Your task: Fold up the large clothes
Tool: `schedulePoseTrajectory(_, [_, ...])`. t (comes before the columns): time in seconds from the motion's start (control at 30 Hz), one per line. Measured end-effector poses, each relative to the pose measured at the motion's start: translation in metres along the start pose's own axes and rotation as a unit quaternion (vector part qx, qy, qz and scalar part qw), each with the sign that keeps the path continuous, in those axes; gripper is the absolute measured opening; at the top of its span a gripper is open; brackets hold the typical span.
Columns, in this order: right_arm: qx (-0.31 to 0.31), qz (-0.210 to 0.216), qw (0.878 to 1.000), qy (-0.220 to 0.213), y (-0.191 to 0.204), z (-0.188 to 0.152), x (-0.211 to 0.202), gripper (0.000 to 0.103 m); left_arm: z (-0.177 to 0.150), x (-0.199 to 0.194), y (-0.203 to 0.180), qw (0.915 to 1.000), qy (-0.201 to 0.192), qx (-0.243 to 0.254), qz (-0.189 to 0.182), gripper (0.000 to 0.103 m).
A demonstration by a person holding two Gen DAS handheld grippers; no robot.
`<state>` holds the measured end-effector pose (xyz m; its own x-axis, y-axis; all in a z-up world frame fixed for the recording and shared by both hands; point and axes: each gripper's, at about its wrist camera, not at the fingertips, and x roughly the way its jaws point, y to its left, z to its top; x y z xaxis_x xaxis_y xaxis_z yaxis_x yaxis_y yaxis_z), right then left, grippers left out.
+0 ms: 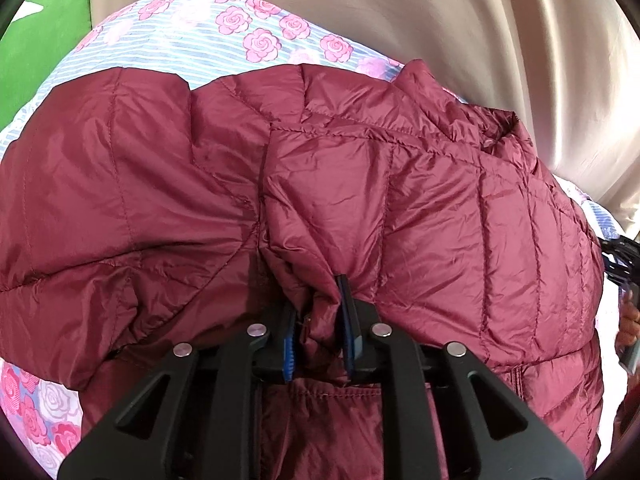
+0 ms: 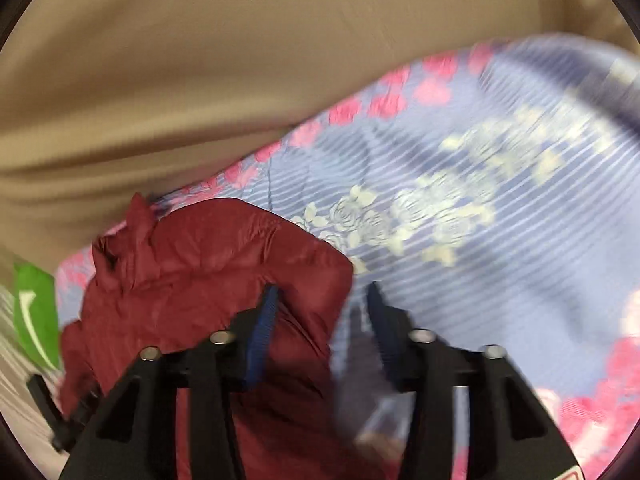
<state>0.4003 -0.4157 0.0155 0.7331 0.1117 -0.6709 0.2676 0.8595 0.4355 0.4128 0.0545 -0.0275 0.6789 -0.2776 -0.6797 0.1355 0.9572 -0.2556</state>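
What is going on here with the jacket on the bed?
A person with a handheld gripper in each hand is folding a maroon quilted puffer jacket laid on a rose-print bedsheet. The left gripper has a bunched fold of the jacket between its blue pads, near the hem. The right gripper is at the jacket's edge with its jaws apart and nothing pinched; that view is blurred. The jacket looks partly folded, not yet finished.
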Motion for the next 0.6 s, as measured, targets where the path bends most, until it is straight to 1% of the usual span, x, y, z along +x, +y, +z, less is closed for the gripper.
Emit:
schedulePoseTrajectory(0.03, [0.0,0.007,1.0,-0.001,0.003,0.005,0.007,0.004,0.0,0.0,0.0,1.0,0.0,0.001,0.0,0.018])
schedulePoseTrajectory(0.1, [-0.003,-0.011,0.999,-0.039,0.003,0.009,0.003,0.001,0.0,0.002,-0.001,1.0,0.001,0.005,-0.002,0.021])
schedulePoseTrajectory(0.13, [0.004,-0.034,0.998,-0.047,-0.002,0.011,0.006,0.0,0.0,0.002,-0.002,1.0,0.002,0.009,0.001,0.022])
schedulePoseTrajectory(0.17, [0.012,-0.057,0.998,-0.038,-0.007,0.01,0.014,0.0,0.0,0.003,-0.004,0.9999,0.002,0.013,0.005,0.022])
schedulePoseTrajectory(0.2, [0.014,-0.083,0.996,-0.02,-0.011,0.008,0.024,0.0,0.0,0.003,-0.004,0.9999,0.002,0.015,0.007,0.022])
schedulePoseTrajectory(0.23, [0.004,-0.086,0.996,-0.008,-0.012,0.004,0.03,0.0,0.0,0.003,-0.004,0.9998,0.002,0.016,0.008,0.022])
schedulePoseTrajectory(0.3, [-0.002,-0.096,0.995,-0.032,-0.007,0.001,0.015,0.0,0.0,0.002,-0.003,0.9999,0.002,0.015,0.005,0.022])
schedulePoseTrajectory(0.33, [-0.023,-0.087,0.994,-0.066,0.003,-0.003,-0.006,0.0,0.0,0.002,-0.002,0.9999,0.002,0.014,0.004,0.022])
schedulePoseTrajectory(0.4, [-0.06,-0.062,0.991,-0.1,0.025,-0.017,-0.038,0.0,0.0,0.003,-0.002,0.9999,0.002,0.015,0.004,0.022])
schedulePoseTrajectory(0.43, [-0.083,-0.041,0.991,-0.094,0.039,-0.03,-0.051,0.0,0.0,0.003,-0.002,0.9998,0.002,0.018,0.006,0.021])
schedulePoseTrajectory(0.5, [-0.127,-0.036,0.988,-0.075,0.057,-0.056,-0.06,0.0,0.0,0.003,-0.003,0.9997,0.002,0.022,0.01,0.022])
schedulePoseTrajectory(0.53, [-0.156,-0.039,0.985,-0.055,0.068,-0.076,-0.057,0.0,0.0,0.003,-0.004,0.9997,0.002,0.023,0.012,0.022])
schedulePoseTrajectory(0.57, [-0.169,-0.045,0.984,-0.041,0.07,-0.087,-0.052,0.0,0.0,0.003,-0.006,0.9996,0.002,0.024,0.012,0.022])
schedulePoseTrajectory(0.6, [-0.183,-0.063,0.981,-0.024,0.067,-0.097,-0.046,0.0,0.0,0.003,-0.006,0.9997,0.001,0.023,0.012,0.022])
